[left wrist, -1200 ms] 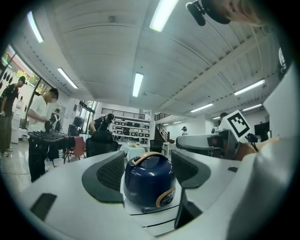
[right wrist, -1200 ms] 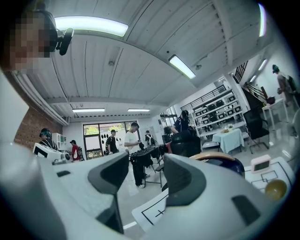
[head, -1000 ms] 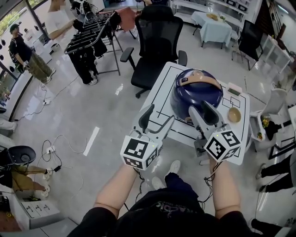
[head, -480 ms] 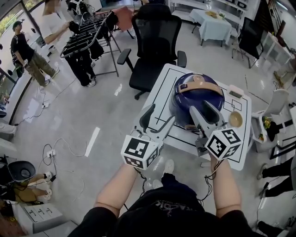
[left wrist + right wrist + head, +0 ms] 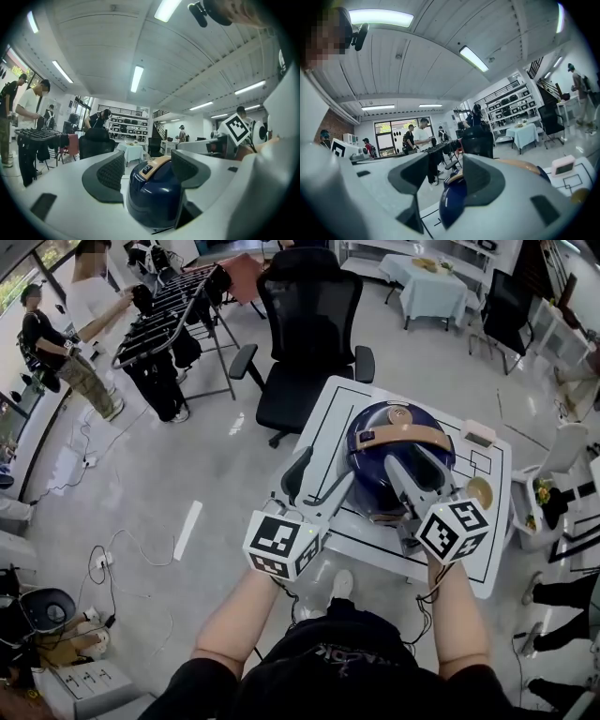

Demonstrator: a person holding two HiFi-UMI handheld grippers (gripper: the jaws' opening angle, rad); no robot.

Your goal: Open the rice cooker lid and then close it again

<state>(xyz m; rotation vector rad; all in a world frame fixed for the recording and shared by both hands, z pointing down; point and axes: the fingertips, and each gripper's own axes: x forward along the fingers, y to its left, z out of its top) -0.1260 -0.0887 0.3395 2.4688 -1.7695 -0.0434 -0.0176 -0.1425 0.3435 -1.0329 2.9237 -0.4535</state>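
A dark blue rice cooker with a tan handle band stands on the white table, its lid down. My left gripper is open at the cooker's front left, with nothing between its jaws. In the left gripper view the rice cooker shows through the gap of the left gripper. My right gripper is open over the cooker's near side. In the right gripper view the rice cooker sits low behind the right gripper. Whether either gripper touches the cooker I cannot tell.
A small tan bowl and a pink block lie on the table's right part. A black office chair stands just beyond the table. A clothes rack and two people are at the far left. Cables lie on the floor.
Both grippers have moved forward toward the cooker, and the right one now overlaps its near side. The jaws stayed open and the lid stayed down.
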